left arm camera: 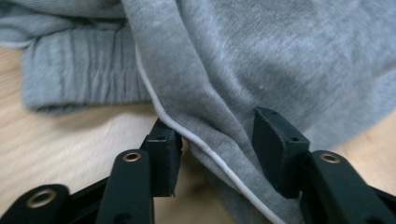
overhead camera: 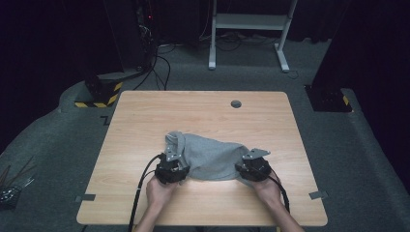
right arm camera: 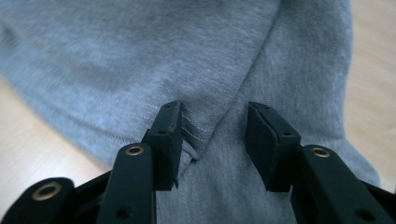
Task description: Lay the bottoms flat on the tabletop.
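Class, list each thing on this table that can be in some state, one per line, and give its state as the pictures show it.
grey garment: crumpled in a heap on the table, not spread flat.
left tool: jaws apart, a white-edged fold of the cloth lying between them, pads not pressing it.
right tool: jaws apart, a stitched seam between them, not clamped.
table: bare wood around the cloth.

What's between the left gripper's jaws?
A fold of the grey garment with its white-edged seam, seen in the left gripper view; the left gripper stands open.
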### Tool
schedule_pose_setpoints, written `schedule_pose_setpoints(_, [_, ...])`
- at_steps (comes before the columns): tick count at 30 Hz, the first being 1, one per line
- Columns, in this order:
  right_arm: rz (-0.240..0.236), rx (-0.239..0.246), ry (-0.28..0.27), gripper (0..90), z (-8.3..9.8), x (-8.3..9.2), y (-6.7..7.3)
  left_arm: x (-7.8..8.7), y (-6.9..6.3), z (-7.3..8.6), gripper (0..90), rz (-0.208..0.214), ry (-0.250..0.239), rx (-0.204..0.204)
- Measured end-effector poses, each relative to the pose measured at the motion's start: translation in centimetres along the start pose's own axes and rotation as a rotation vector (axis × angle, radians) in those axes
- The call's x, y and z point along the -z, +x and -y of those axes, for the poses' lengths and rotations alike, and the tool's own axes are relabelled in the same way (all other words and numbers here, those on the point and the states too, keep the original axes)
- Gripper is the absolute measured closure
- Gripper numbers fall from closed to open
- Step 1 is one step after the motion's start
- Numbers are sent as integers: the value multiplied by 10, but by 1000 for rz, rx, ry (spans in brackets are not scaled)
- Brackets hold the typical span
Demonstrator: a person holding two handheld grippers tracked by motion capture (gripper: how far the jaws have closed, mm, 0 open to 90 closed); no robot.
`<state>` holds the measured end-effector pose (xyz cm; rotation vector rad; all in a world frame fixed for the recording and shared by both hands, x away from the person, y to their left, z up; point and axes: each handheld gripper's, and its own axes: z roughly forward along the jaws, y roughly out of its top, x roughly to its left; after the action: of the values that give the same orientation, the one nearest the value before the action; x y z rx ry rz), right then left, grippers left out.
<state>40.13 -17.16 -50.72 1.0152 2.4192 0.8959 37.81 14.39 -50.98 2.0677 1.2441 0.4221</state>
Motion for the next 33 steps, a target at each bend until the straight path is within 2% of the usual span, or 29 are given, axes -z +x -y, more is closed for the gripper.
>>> schedule_pose_setpoints(1, [9,-7,-1,567,-2,-3,-1,-4,1,-3,534,-34,1,-5])
schedule_pose_setpoints(3, [21,-26,4,566,-8,-8,-6,-4,2,-5,495,-50,-18,12])
schedule_pose_setpoints(6, [26,-58,-1,540,-10,-5,-11,11,-2,-1,406,-40,-63,-9])
schedule_pose_setpoints(9, [25,-44,-46,540,-4,7,-7,30,-5,12,370,-12,-98,-8])
schedule_pose_setpoints(10, [23,-35,-60,542,-2,12,-4,33,-7,15,358,-1,-99,-6])
schedule_pose_setpoints(12, [5,-25,-91,560,4,22,2,32,-11,21,345,6,-77,-30])
schedule_pose_setpoints(15, [-24,-9,-100,567,7,24,10,21,-15,23,351,-2,-54,-38])
schedule_pose_setpoints(17, [-27,2,-74,569,5,16,13,10,-14,19,381,-16,-49,-27])
schedule_pose_setpoints(19, [-27,1,-47,596,2,6,12,0,-12,14,471,-10,-43,-17])
schedule_pose_setpoints(21, [-36,-16,-22,689,0,-5,8,-3,-10,8,606,14,-35,-3])
schedule_pose_setpoints(22, [-53,-19,-26,773,0,-8,5,0,-9,5,708,31,-40,0])
schedule_pose_setpoints(23, [-69,-14,-35,829,-2,-7,3,4,-8,4,750,40,-50,5])
schedule_pose_setpoints(25, [-78,6,-52,865,-4,1,4,15,-6,2,784,52,-75,14])
schedule_pose_setpoints(28, [-91,50,-112,872,-7,24,10,40,-1,1,790,67,-112,18])
schedule_pose_setpoints(29, [-94,63,-124,872,-7,31,12,54,1,3,790,74,-120,14])
schedule_pose_setpoints(30, [-104,88,-146,873,-8,44,17,61,2,4,790,74,-116,9])
schedule_pose_setpoints(31, [-112,101,-154,873,-8,50,20,69,2,6,789,82,-103,10])
schedule_pose_setpoints(33, [-147,132,-164,869,-5,61,29,80,2,17,785,93,-45,7])
